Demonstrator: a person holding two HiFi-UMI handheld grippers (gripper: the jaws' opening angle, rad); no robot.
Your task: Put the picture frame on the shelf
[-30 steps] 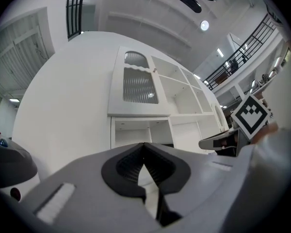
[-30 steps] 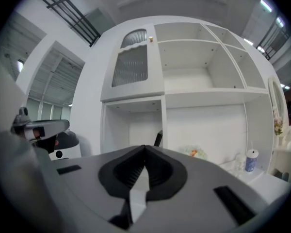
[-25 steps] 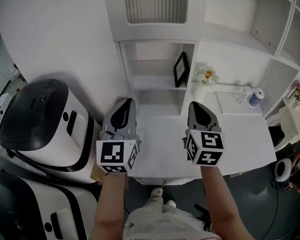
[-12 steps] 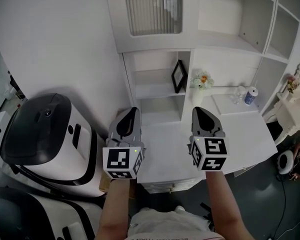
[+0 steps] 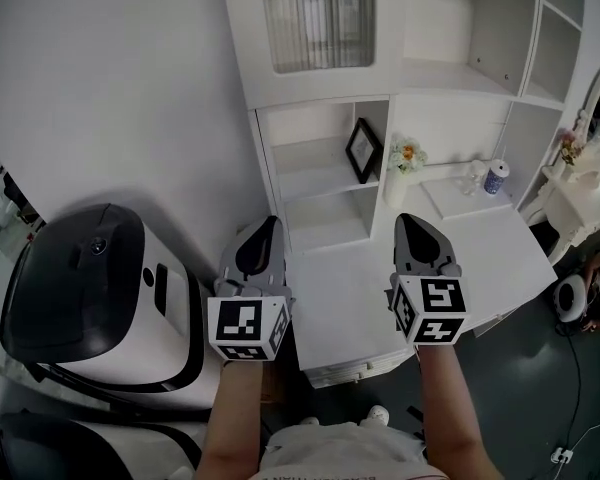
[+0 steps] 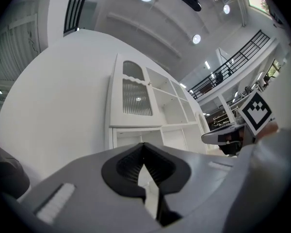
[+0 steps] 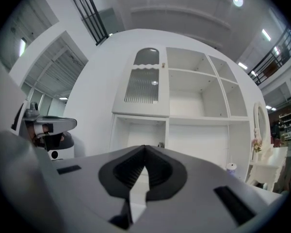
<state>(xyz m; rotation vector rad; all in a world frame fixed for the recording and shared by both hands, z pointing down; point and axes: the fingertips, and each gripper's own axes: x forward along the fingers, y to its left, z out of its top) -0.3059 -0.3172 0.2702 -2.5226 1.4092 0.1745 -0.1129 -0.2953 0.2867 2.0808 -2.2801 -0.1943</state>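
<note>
The black picture frame [image 5: 361, 149] stands on the upper shelf [image 5: 315, 181] of the white cabinet's open cubby, leaning against its right wall. Both grippers are held side by side over the near part of the white desk top [image 5: 345, 298], well short of the frame. My left gripper [image 5: 263, 230] is shut with nothing in it, and its jaws meet at the tip in the left gripper view [image 6: 144, 146]. My right gripper [image 5: 417, 226] is likewise shut and empty, jaws together in the right gripper view [image 7: 145, 150]. Both point toward the cabinet.
A vase of flowers [image 5: 406, 156] stands right of the cubby; a glass [image 5: 470, 175] and a blue-and-white can [image 5: 495, 179] sit further right. Two large white-and-black machines [image 5: 90, 288] fill the left side. A ribbed glass door [image 5: 315, 18] is above the cubby. A white dresser [image 5: 580, 203] stands at the right.
The view and both grippers have drawn back from the cabinet, so the desk's front edge now shows. The frame has stayed in place on the shelf. Both grippers remain shut.
</note>
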